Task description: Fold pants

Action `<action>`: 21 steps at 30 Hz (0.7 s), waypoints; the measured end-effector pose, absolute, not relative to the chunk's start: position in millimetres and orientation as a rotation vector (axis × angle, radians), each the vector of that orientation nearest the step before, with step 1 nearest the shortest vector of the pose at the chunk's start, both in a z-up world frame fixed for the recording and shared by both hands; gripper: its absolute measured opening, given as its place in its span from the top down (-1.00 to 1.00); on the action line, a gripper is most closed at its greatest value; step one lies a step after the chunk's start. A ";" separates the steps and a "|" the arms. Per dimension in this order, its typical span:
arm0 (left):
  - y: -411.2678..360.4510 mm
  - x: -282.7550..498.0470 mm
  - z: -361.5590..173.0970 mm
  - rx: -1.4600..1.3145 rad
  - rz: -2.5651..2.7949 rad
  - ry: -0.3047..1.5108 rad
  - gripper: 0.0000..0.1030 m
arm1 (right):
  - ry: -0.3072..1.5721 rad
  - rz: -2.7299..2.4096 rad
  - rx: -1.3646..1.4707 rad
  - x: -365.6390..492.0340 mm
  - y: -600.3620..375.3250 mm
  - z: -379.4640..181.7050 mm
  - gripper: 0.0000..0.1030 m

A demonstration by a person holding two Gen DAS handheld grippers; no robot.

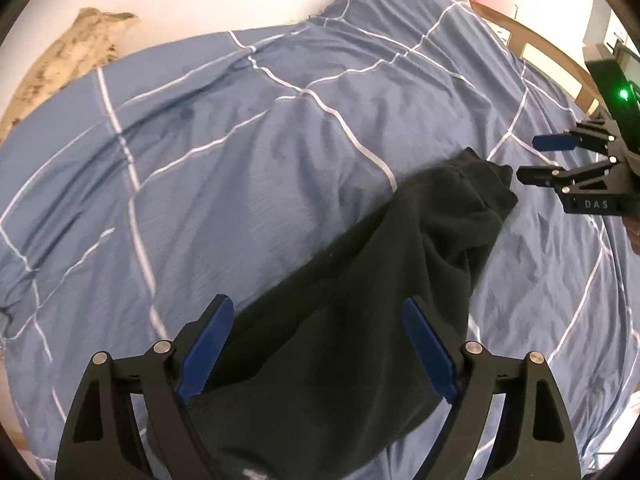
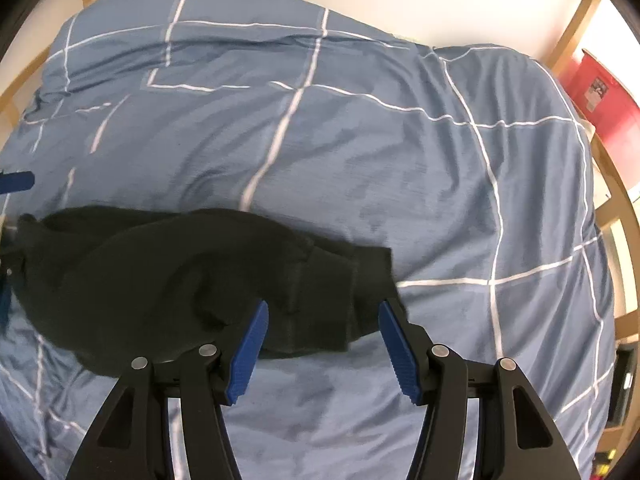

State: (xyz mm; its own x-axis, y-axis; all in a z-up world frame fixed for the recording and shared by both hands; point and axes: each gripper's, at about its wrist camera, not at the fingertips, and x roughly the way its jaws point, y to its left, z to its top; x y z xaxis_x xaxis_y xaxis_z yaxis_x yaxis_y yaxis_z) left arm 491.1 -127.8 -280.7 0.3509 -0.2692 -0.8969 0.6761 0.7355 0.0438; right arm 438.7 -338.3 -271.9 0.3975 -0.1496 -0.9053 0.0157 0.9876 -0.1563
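Blue duvet (image 2: 360, 140) — black pants (image 2: 180, 272), both tools spread.

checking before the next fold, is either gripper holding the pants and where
Nothing is held. The left gripper and right gripper are both open over the black pants, gripping no fabric.

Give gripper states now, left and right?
Left gripper: open, holding nothing, above the black pants.
Right gripper: open, holding nothing, at the pants' end.
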 end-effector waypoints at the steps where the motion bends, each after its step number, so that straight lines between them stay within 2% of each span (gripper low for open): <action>1: -131.4 494.7 -284.1 0.446 -0.646 1.053 -0.67 | 1.157 -0.103 -0.119 440.2 -343.4 -274.4 -0.13; 16: -168.6 524.3 -335.8 0.474 -0.633 1.192 -0.67 | 1.202 -0.103 0.115 485.2 -403.0 -348.0 -0.12; 21: -172.7 527.9 -343.4 0.464 -0.633 1.206 -0.66 | 1.228 -0.087 0.193 490.3 -410.2 -365.7 0.02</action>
